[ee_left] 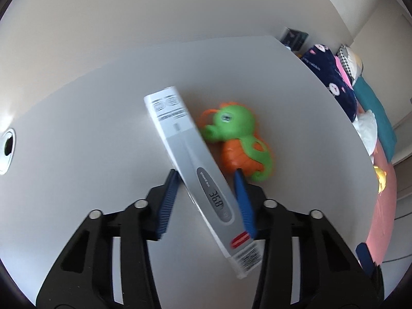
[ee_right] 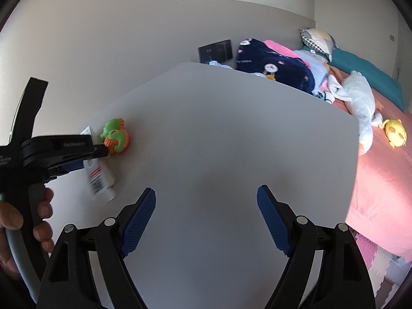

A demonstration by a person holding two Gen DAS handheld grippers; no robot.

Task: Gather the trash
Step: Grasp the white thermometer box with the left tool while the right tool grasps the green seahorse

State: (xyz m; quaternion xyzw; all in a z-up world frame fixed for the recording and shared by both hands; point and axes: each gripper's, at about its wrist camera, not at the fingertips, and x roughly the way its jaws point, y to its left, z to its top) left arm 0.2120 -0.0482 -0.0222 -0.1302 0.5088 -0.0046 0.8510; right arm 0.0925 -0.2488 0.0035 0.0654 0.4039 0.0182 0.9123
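Blue ribbed pads [ee_left: 168, 200] | flat grey-white carton [ee_left: 198, 177] | glossy toy [ee_left: 238, 141]

Black left gripper [ee_left: 206, 180] and right gripper [ee_right: 206, 200], blue ribbed jaws, silver rivets.

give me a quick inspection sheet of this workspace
surface: white table, mostly bare, with a round grommet hole near one edge
job's things: white thermometer box, lying diagonally between the left gripper's pads
clutter: green and orange toy right beside the box
grippers: left gripper has its pads at the box's sides, contact unclear through blur; right gripper open over bare table, holding nothing
cables: thin dark cables on the floor past the bed
surroundings: bed with pink sheet, navy blanket, teal pillow, white plush, yellow toy; dark box against the wall
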